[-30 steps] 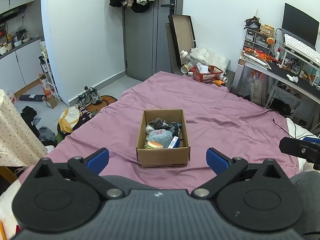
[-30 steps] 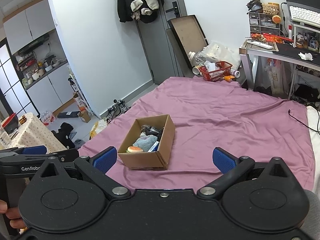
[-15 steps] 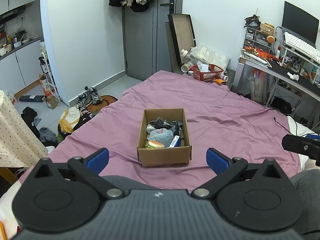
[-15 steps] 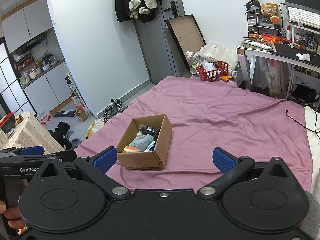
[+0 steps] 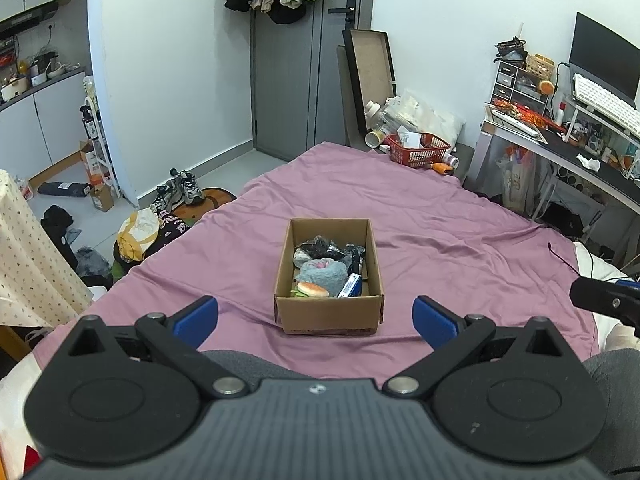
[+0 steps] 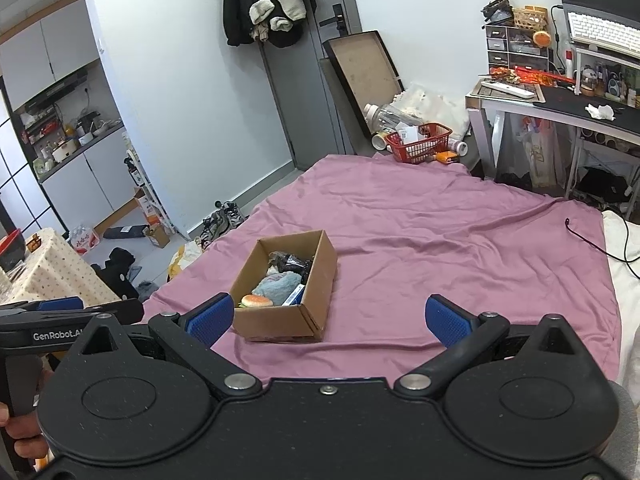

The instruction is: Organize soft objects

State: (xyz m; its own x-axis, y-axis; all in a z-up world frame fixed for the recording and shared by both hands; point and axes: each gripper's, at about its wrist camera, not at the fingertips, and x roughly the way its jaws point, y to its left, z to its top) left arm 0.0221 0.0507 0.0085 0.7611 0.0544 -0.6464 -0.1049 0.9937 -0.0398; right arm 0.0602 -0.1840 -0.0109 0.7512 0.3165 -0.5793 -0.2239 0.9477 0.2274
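Fingers [image 5: 196,316] of both grippers spread wide, empty; cardboard box [image 5: 328,314] holds burger toy [image 5: 313,289], grey plush [image 5: 323,273].

Both wrist views face the same distant cardboard box [image 5: 328,280].

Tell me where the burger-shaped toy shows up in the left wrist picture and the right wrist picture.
Left wrist: burger toy sits just below center, in the near left corner of the cardboard box.
Right wrist: burger toy sits left of center, again in the box's near left corner.
Shared landmark: the red basket past the bed's far end.
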